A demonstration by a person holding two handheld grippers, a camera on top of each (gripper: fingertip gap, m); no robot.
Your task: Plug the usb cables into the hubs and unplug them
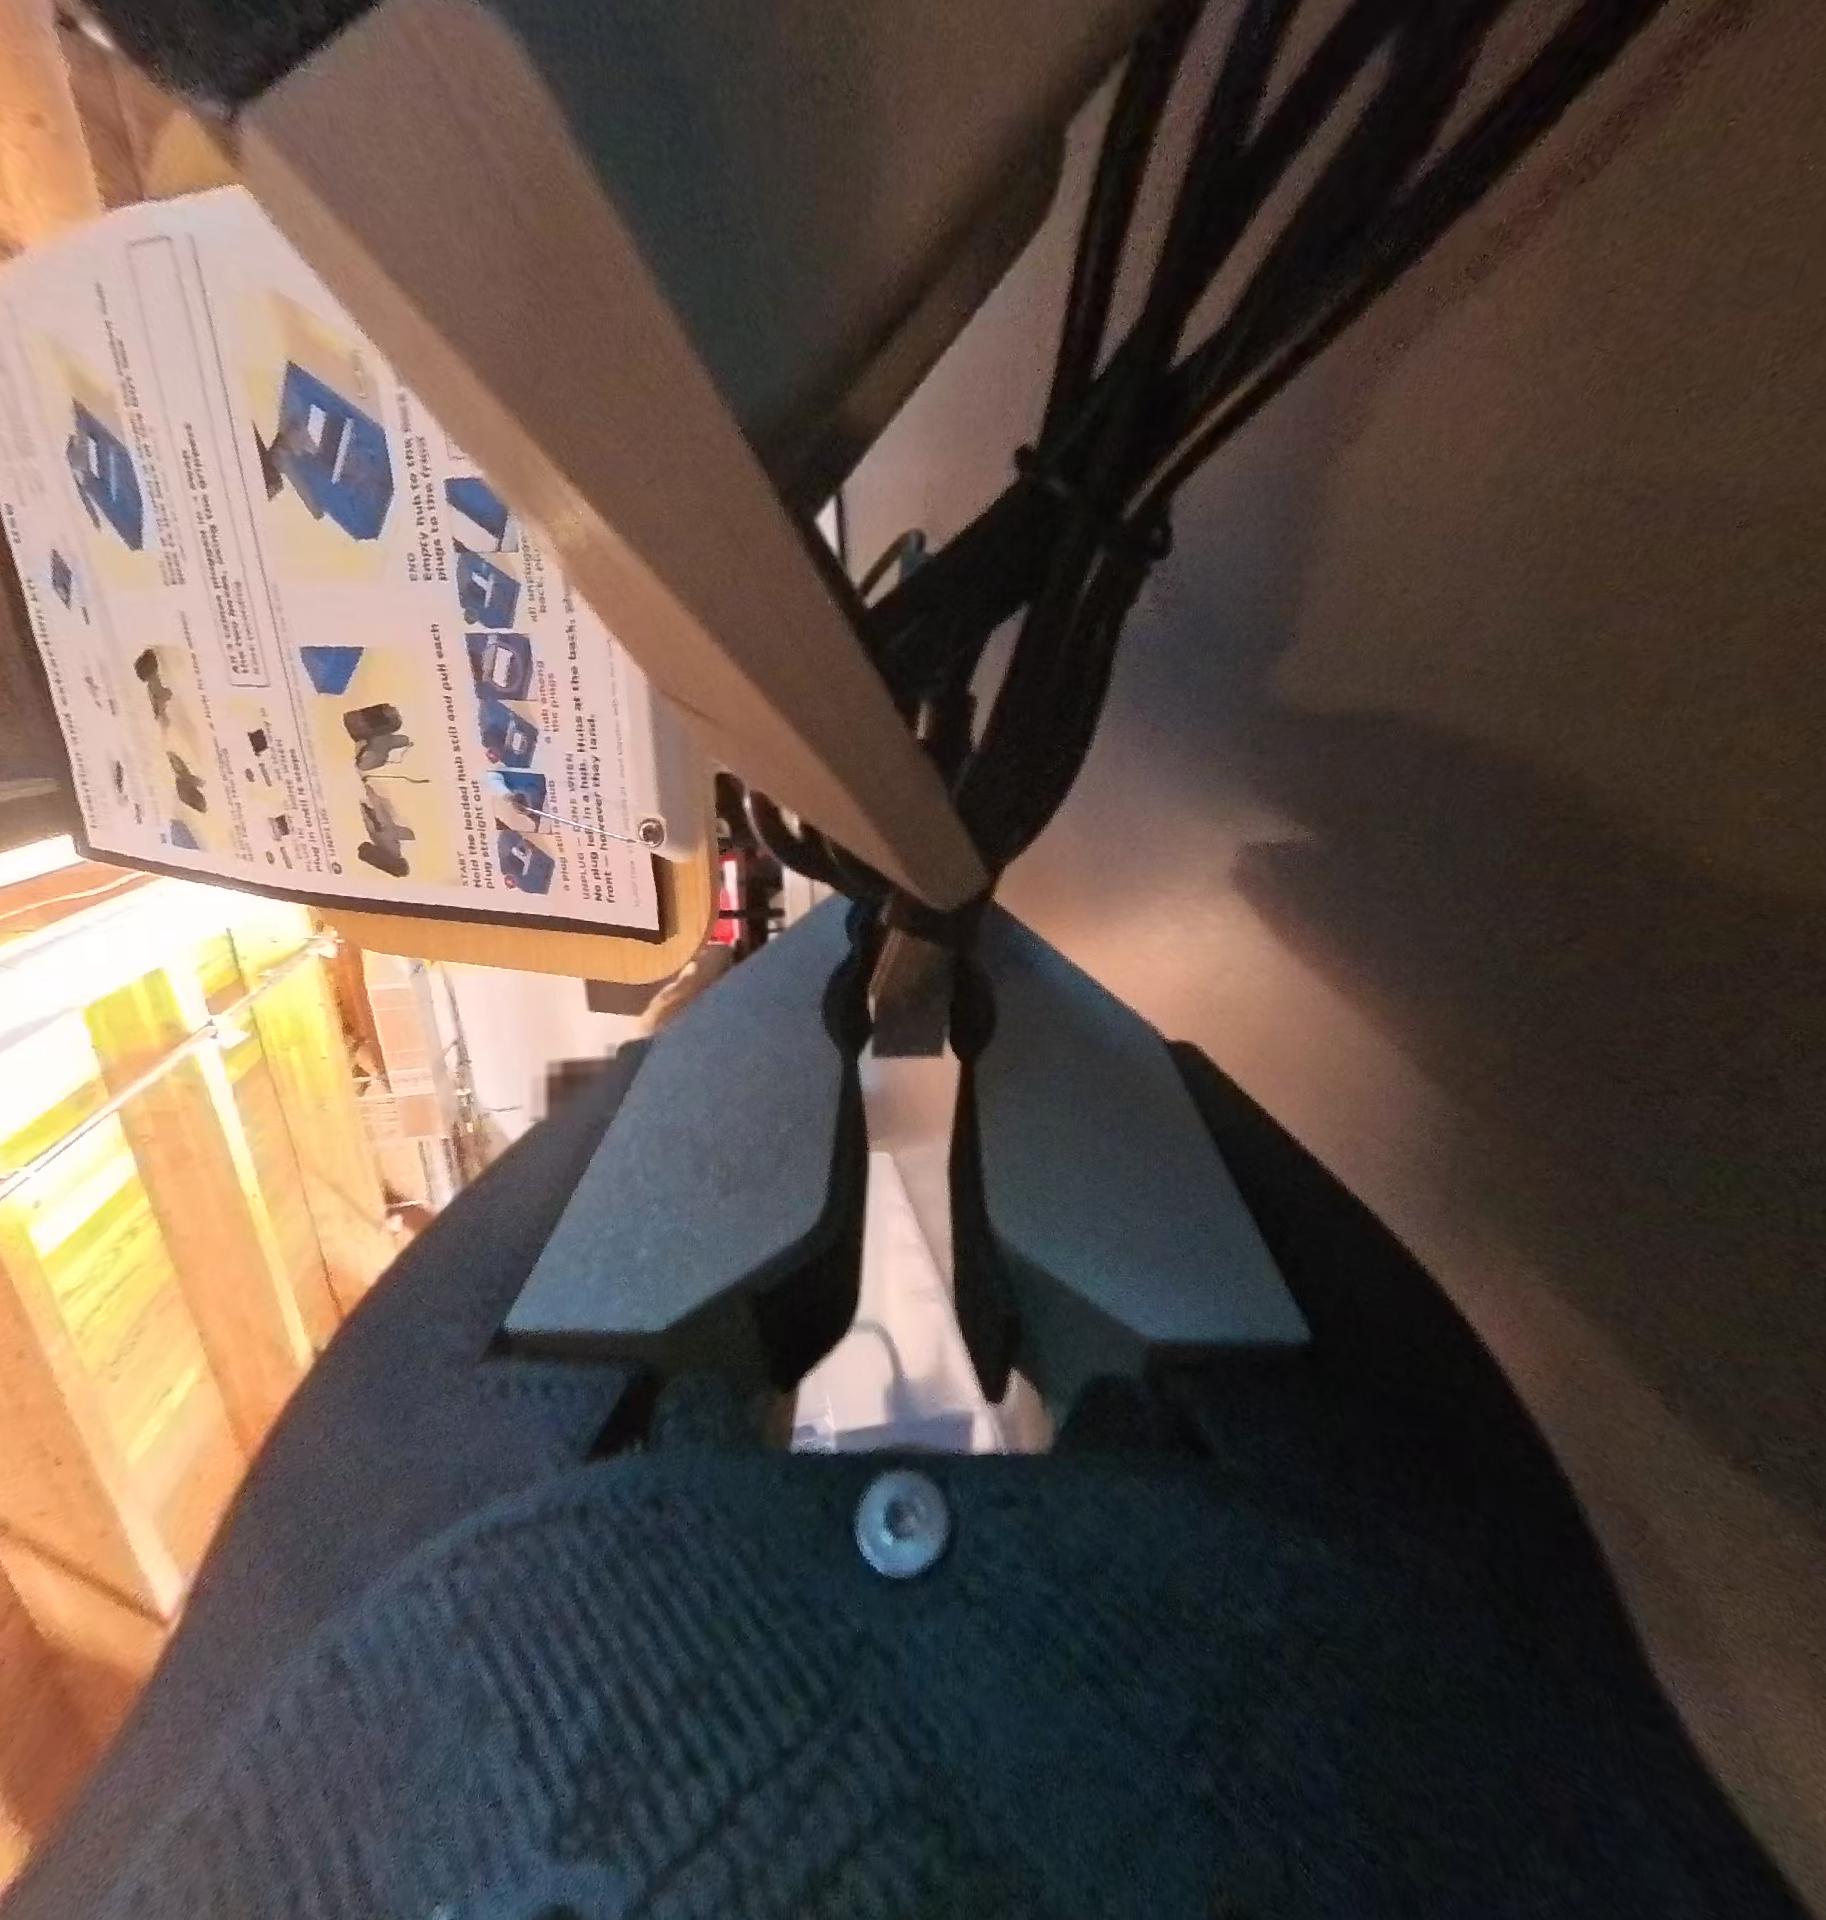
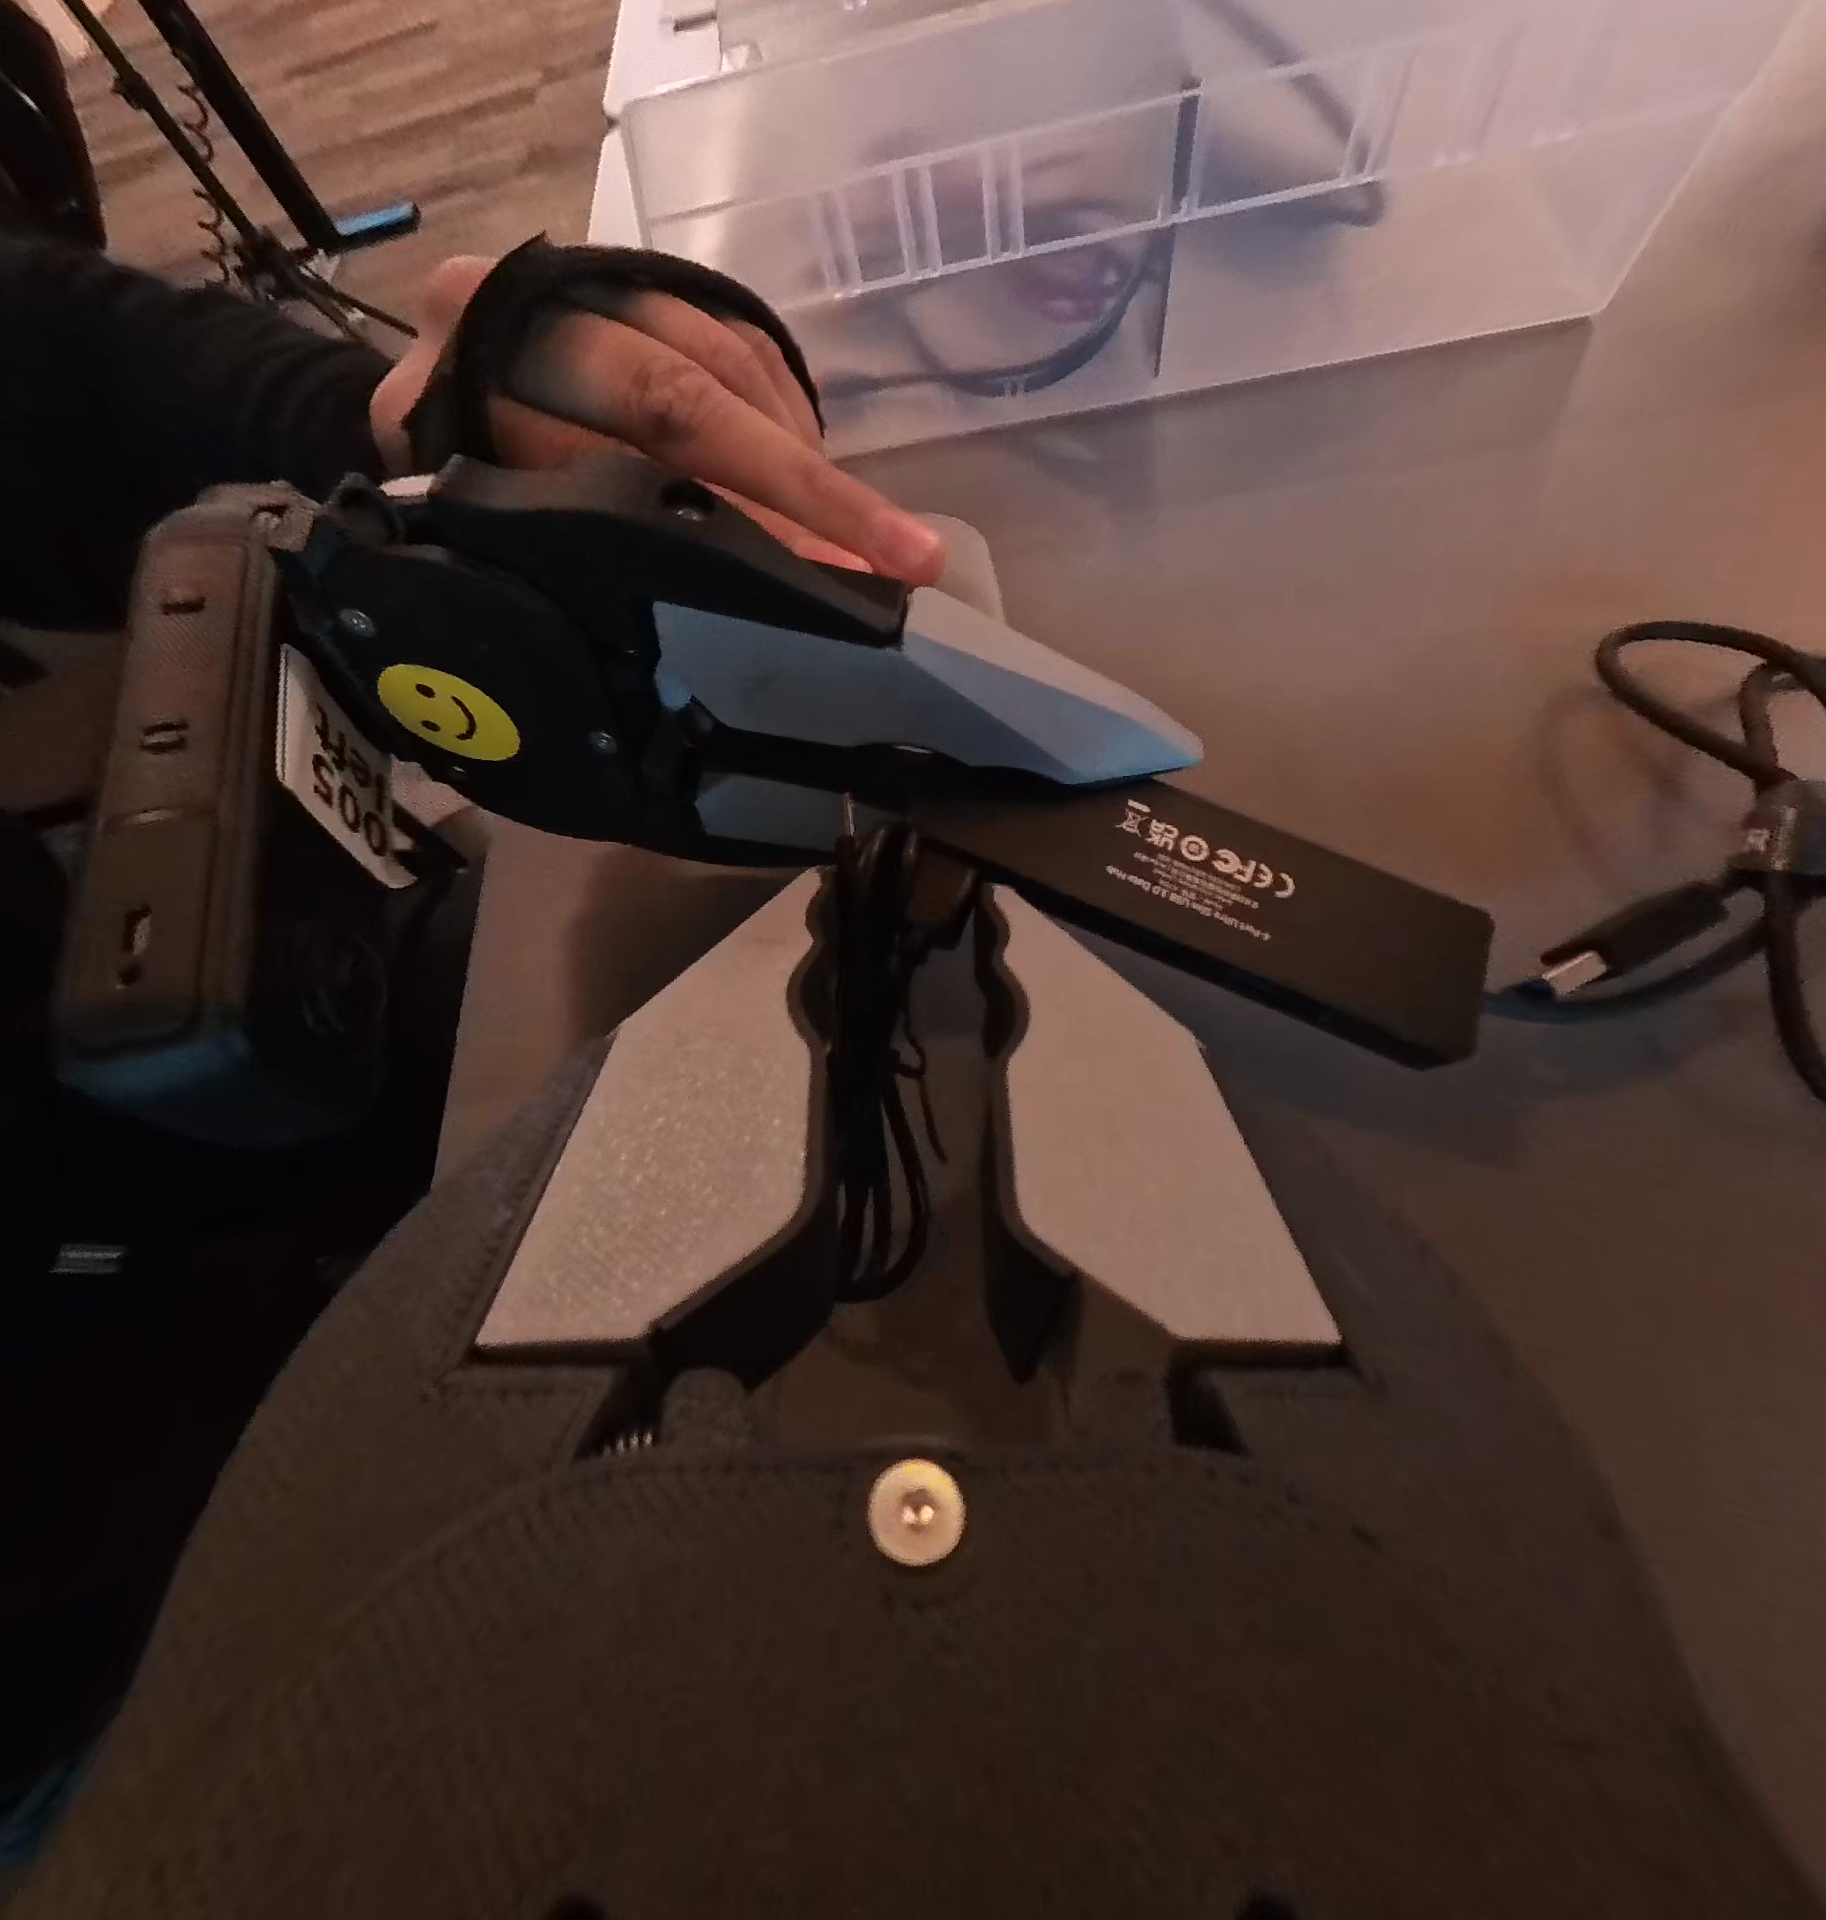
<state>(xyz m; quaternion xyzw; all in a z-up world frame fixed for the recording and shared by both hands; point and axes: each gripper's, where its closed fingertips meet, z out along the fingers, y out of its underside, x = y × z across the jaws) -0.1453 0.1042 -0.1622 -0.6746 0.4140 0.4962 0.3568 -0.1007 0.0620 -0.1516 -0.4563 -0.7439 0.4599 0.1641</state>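
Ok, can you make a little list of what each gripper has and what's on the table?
left gripper: shut on one end of the black hub, held above the table
right gripper: pinching a thin black cable bundle just under the hub
on the table: loose USB cable, clear plastic bin

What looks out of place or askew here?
The black hub is off the table, tilted, clamped at one end by the left gripper. A USB plug lies loose on the table beyond it.
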